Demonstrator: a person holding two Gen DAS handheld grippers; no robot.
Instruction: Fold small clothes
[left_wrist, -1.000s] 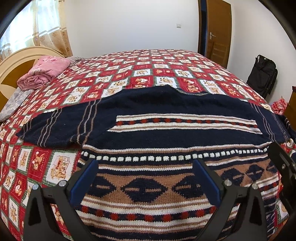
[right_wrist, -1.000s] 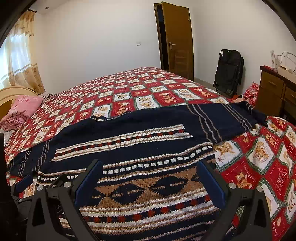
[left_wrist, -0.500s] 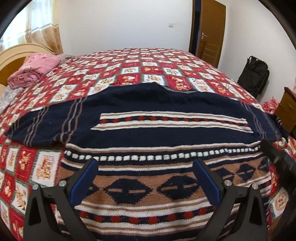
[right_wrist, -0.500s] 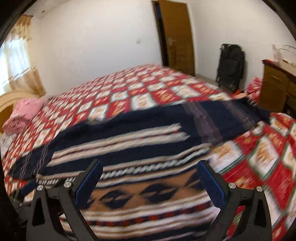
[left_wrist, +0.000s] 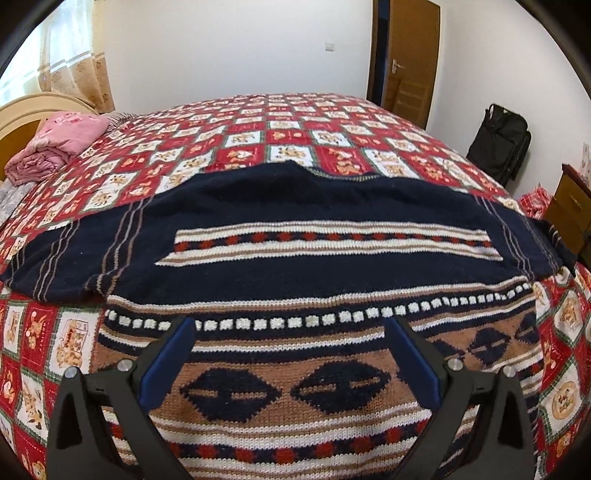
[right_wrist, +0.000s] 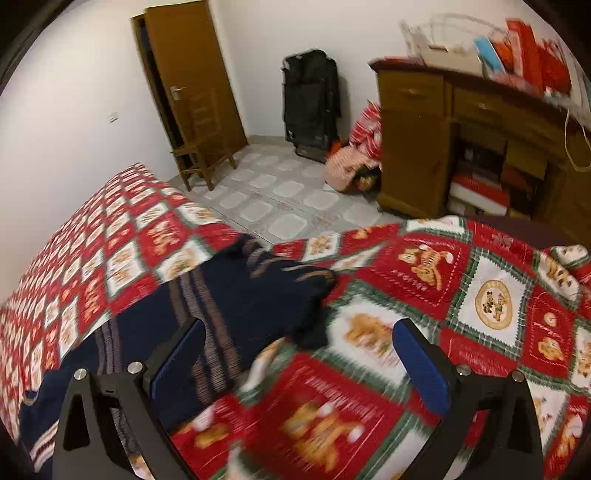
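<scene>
A navy knitted sweater (left_wrist: 295, 266) with white, tan and red pattern bands lies flat on the red checked bedspread (left_wrist: 280, 133), sleeves spread to both sides. My left gripper (left_wrist: 291, 354) hovers open over the sweater's lower patterned part, nothing between its fingers. In the right wrist view the sweater's right sleeve (right_wrist: 255, 295) reaches across the bed with its cuff bunched near the edge. My right gripper (right_wrist: 299, 350) stands open above that cuff and the bedspread (right_wrist: 461, 302), holding nothing. This view is motion-blurred.
Folded pink clothes (left_wrist: 59, 144) lie by the headboard at far left. Beyond the bed stand a wooden dresser (right_wrist: 461, 140), a black bag (right_wrist: 310, 99), a wooden chair (right_wrist: 203, 147) and an open door (right_wrist: 192, 74). Tiled floor (right_wrist: 280, 192) lies between them.
My right gripper has swung right, from over the sweater's body to over the right sleeve cuff near the bed edge. The left gripper shifted slightly right over the lower body of the sweater.
</scene>
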